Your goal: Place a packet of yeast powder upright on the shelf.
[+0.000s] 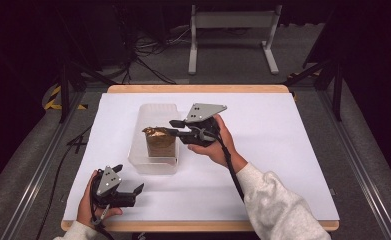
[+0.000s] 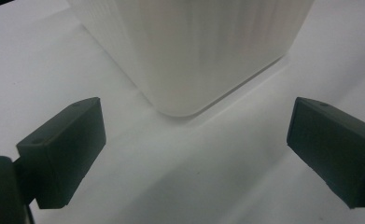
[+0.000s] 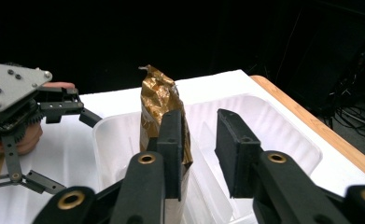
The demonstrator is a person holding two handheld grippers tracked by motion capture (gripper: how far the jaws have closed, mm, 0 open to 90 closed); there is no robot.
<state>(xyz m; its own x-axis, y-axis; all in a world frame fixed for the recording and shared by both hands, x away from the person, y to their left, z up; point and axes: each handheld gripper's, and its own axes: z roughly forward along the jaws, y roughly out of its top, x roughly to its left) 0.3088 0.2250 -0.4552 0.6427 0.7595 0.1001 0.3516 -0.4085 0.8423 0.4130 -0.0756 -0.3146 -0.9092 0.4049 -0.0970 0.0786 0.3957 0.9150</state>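
A crinkled gold bag (image 1: pixel 159 142) stands upright in a clear white plastic bin (image 1: pixel 153 167) at mid-table. My right gripper (image 1: pixel 171 127) reaches in from the right at the level of the bag's top. In the right gripper view its jaws (image 3: pixel 200 123) stand apart. The bag (image 3: pixel 159 98) sits against one jaw, and the other jaw is off it, so nothing is pinched. My left gripper (image 1: pixel 130 177) rests open on the table near the front left, empty. Between its jaws (image 2: pixel 196 135) I see a corner of the bin (image 2: pixel 194 51).
White paper (image 1: pixel 283 150) covers the wooden table (image 1: pixel 198 89). The bin's far half (image 3: pixel 273 121) holds nothing. The left gripper (image 3: pixel 75 151) shows beyond the bin in the right gripper view. A white stand (image 1: pixel 233 20) and cables lie on the floor behind the table.
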